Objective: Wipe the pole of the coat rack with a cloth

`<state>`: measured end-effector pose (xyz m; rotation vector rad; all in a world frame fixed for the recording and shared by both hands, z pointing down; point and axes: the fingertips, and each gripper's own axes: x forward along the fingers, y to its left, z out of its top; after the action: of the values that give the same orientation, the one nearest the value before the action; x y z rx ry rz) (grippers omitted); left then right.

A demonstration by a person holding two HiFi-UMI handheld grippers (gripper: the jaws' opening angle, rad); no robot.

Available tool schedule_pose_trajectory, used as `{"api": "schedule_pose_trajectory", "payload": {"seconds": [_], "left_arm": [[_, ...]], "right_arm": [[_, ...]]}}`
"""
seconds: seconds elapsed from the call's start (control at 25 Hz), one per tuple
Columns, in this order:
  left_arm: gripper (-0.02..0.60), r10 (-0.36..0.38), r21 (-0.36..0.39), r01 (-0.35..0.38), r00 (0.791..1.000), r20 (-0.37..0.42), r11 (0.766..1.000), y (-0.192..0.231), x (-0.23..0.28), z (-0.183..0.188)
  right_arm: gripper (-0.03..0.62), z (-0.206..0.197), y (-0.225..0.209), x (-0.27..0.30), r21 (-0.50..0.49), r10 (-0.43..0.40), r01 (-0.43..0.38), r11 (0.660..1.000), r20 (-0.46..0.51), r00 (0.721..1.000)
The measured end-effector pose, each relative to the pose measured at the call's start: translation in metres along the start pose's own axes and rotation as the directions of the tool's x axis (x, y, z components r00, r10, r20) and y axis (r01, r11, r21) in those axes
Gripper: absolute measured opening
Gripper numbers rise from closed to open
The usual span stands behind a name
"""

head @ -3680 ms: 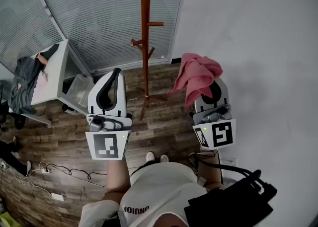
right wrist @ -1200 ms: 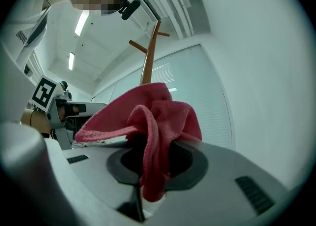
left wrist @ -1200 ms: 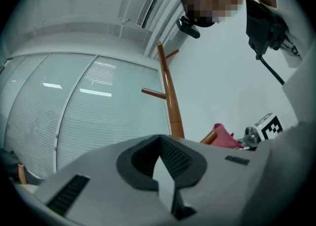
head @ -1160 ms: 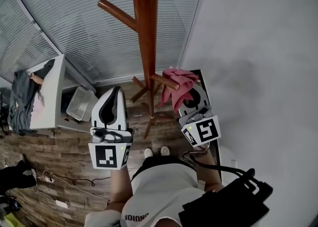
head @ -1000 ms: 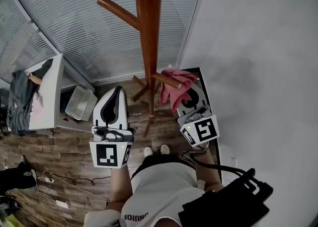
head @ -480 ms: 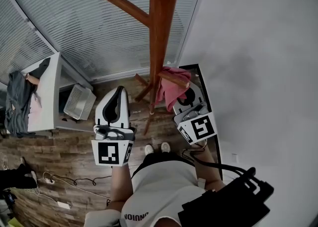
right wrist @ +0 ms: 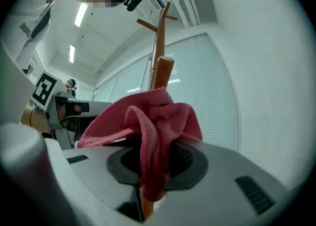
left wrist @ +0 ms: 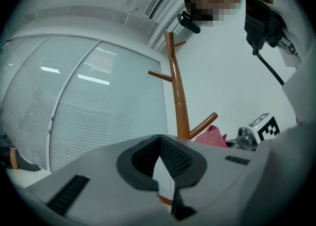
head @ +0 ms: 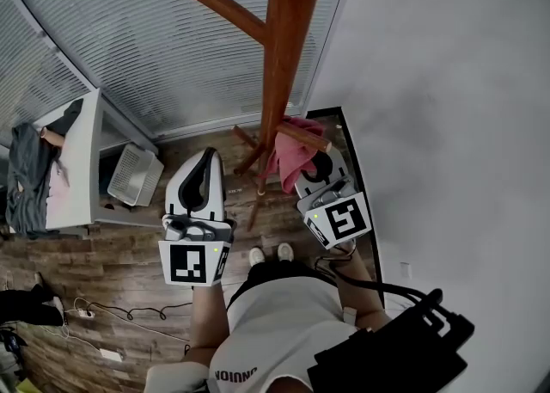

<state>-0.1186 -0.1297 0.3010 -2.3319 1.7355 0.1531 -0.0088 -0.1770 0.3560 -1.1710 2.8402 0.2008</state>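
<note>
The brown wooden coat rack pole [head: 282, 56] rises between my two grippers, with pegs [head: 225, 7] branching off it. My right gripper [head: 311, 168] is shut on a pink cloth [head: 290, 152], which hangs against the pole just under a low peg. In the right gripper view the pink cloth [right wrist: 148, 131] bunches out of the jaws with the pole [right wrist: 159, 62] straight behind it. My left gripper [head: 199, 178] hangs left of the pole, shut with nothing in it; its view shows the pole [left wrist: 177, 96] ahead and the cloth [left wrist: 212, 136] to the right.
Window blinds [head: 155, 39] fill the back, a white wall [head: 447, 107] runs along the right. A white desk [head: 77, 168] with dark clothes and a basket [head: 137, 175] stands at the left. Cables [head: 94, 310] lie on the wooden floor. The rack's feet [head: 256, 202] spread near the person's shoes.
The person has stepped up to the rack, so the pole looms larger. My right gripper has carried the pink cloth leftward until it rests against the pole. The left gripper stayed put.
</note>
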Motion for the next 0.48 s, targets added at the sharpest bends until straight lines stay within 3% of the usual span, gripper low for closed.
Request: {"api": "schedule_pose_trajectory", "payload": {"seconds": [0.48], "left_arm": [[0.014,-0.003,0.010,0.004,0.999,-0.033,1.000,-0.010,-0.002,-0.008]], "right_arm": [[0.083,-0.025,0.007,-0.001,0.014,0.026,-0.025,1.000,-0.057,0.998]]}}
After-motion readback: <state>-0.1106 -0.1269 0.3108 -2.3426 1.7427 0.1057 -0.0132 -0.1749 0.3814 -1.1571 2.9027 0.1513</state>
